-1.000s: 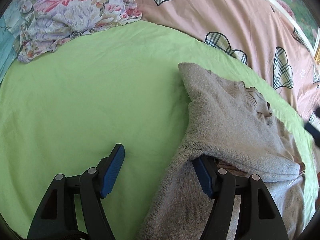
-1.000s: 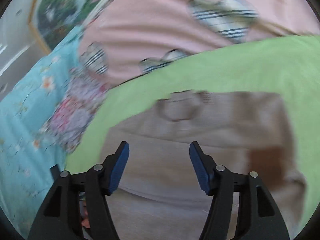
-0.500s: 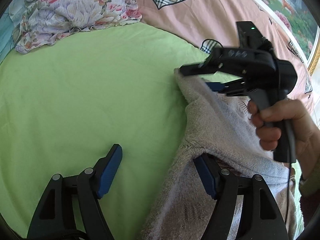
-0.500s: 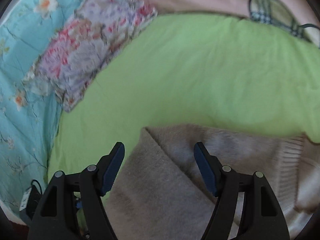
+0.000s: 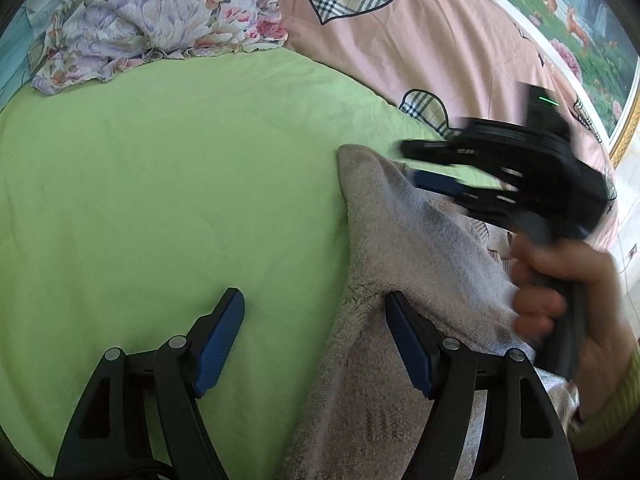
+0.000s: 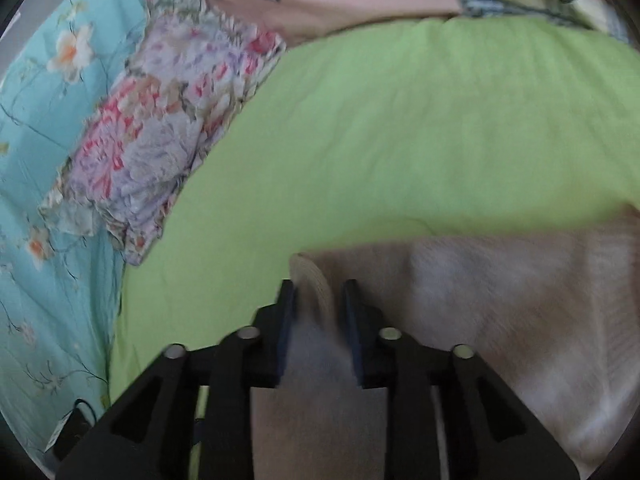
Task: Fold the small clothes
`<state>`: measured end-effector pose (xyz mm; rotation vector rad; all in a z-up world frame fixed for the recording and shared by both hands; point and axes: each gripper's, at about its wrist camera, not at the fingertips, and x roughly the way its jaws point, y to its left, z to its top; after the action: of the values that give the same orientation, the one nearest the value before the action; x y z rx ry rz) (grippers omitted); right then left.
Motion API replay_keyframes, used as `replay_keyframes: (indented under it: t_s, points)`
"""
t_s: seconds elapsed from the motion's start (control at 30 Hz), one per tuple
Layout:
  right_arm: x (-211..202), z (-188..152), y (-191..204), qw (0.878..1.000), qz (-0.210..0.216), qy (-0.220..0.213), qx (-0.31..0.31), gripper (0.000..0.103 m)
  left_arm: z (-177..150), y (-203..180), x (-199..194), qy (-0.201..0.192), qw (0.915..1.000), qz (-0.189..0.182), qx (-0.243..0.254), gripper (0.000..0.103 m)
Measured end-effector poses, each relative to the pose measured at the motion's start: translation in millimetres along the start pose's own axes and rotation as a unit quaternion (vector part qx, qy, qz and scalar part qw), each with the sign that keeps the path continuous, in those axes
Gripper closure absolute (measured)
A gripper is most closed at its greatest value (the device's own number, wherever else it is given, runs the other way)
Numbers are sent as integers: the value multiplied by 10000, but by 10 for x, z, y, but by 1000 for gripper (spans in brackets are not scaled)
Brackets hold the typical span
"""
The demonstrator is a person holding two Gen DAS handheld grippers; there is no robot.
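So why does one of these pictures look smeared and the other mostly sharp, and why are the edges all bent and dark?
Left wrist view: the green sheet and grey knitted sweater are crisp; only the right gripper, closing on the sweater's cuff, is streaked. Right wrist view: everything is softly smeared, the floral frilled pillow included. Both views: the fisheye lens bows straight lines and leaves black corners.
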<state>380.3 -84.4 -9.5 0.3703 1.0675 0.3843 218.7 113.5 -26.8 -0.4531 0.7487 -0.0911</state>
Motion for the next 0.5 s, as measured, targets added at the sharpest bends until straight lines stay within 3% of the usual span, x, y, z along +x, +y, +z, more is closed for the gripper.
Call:
replay_keyframes:
  t_s: [0.03, 0.13, 0.2, 0.27, 0.37, 0.5]
  points:
    - [-182, -60, -16, 9998, 2, -174, 15, 56, 9, 6, -5, 20, 10000, -12, -17, 30]
    - [-807, -329, -182, 9979, -124, -611, 186, 54, 36, 24, -52, 214, 9994, -269, -38, 29]
    - [-1220, -553, -420, 9946, -456, -833, 428, 52, 61, 42, -108, 429, 9962, -757, -37, 29]
    - [-1686, -834, -750, 9859, -1064, -1081, 710, 50, 85, 40, -194, 509, 9929, -1079, -7, 29]
    - [-2173, -1179, -1214, 9657, -1884, -1281, 1245, 47, 147, -10, -223, 545, 9929, -1050, 81, 25]
    - [-2551, -1519, -1673, 9494, -2109, -1388, 1871, 47, 279, -135, -62, 666, 9956, -620, 228, 25]
